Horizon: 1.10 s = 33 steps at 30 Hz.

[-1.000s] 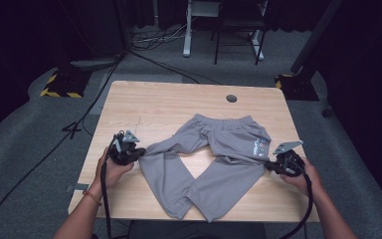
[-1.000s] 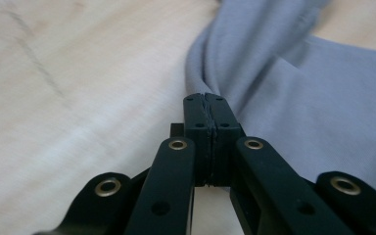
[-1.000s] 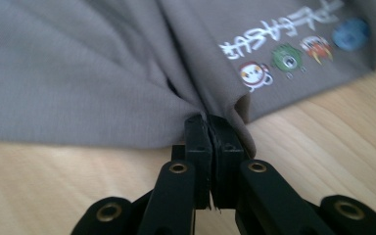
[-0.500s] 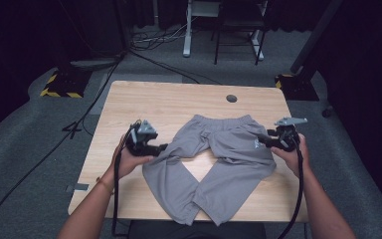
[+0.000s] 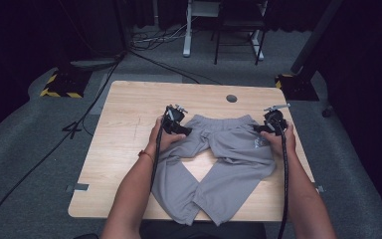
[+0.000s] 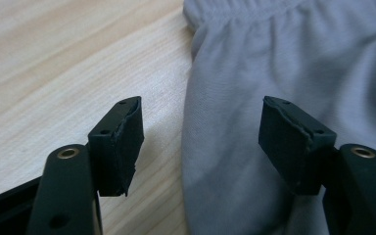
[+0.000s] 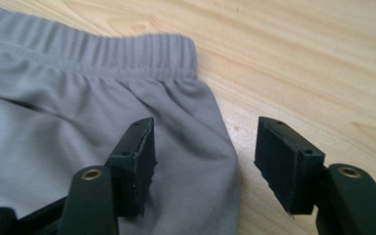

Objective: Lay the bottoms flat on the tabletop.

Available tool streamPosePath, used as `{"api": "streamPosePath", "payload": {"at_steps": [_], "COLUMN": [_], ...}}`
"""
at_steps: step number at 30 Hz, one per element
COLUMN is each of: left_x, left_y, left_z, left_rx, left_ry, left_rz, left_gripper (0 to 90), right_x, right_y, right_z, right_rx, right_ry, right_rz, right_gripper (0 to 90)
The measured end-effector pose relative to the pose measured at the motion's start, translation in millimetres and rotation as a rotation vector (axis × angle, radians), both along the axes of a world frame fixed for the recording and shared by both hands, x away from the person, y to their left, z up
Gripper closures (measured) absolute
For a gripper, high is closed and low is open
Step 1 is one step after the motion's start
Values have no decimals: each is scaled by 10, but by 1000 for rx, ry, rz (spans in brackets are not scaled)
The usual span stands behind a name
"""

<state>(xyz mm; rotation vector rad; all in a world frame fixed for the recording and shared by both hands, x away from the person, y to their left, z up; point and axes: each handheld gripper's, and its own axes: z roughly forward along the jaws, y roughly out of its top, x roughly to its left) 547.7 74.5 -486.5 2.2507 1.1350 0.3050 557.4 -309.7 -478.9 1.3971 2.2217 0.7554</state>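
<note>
Grey sweatpants (image 5: 229, 159) lie flat on the wooden table (image 5: 124, 114), waistband at the far side and both legs running toward the near edge. My left gripper (image 5: 186, 131) is at the left end of the waistband. In the left gripper view it (image 6: 200, 137) is open, having just been opening, with the fabric's side edge (image 6: 274, 58) under the gap and clear of the pads. My right gripper (image 5: 256, 128) is at the right end of the waistband. It (image 7: 205, 156) has also just been opening, and the pants' side (image 7: 78, 98) lies between its pads without being pressed.
A round cable hole (image 5: 232, 98) sits in the table's far edge. Bare wood stretches left of the pants and beyond the waistband. On the carpet past the table are desk legs (image 5: 186, 30), cables and a yellow-black striped base (image 5: 59, 92).
Both hands have slid away from me along the pants' sides up to the waistband corners, the left one also moving rightward. Both grippers went from shut to open.
</note>
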Motion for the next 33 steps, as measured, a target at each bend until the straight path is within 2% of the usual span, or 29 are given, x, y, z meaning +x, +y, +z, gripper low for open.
{"api": "streamPosePath", "payload": {"at_steps": [2,3,4,6,7,8,11,13,15,17,20,23,27,30,33], "left_x": [9,8,4,-9,-20,-20,-41,-46,-73,-86,-135,-231,-371,-453,-508], "left_y": [-27,-46,-75,-104,-115,-115,-139,-139,-115,-25,153,310,465,528,580], "left_z": [-17,-16,-13,-8,-8,-8,2,8,30,90,300,582,992,1248,1419], "left_rx": [-14,-9,14,13,5,5,-5,-1,19,-1,-55,-66,-87,-90,-95], "left_ry": [-12,-13,-19,-26,-28,-28,-30,-26,-50,-79,-151,-249,-365,-418,-453], "left_rz": [10,22,23,16,7,7,-35,-54,-50,-34,-3,9,16,9,8], "left_gripper": [353,353,358,417,450,499,662,821,879,883,883,883,883,883,881], "right_x": [25,32,36,31,24,13,-30,-59,-106,-150,-201,-271,-358,-402,-422], "right_y": [-22,-35,-51,-55,-50,-37,43,117,206,265,296,306,339,387,448], "right_z": [-33,-43,-55,-71,-70,-66,-45,-35,-8,64,256,507,828,1014,1136], "right_rx": [10,29,52,58,61,59,47,53,22,20,42,89,117,123,123], "right_ry": [13,24,32,33,32,30,35,46,15,-23,-94,-160,-248,-301,-341], "right_rz": [-19,-34,-26,-20,-22,-7,54,115,143,170,166,174,175,179,175], "right_gripper": [400,395,397,399,429,490,662,770,840,854,857,857,856,856,853]}}
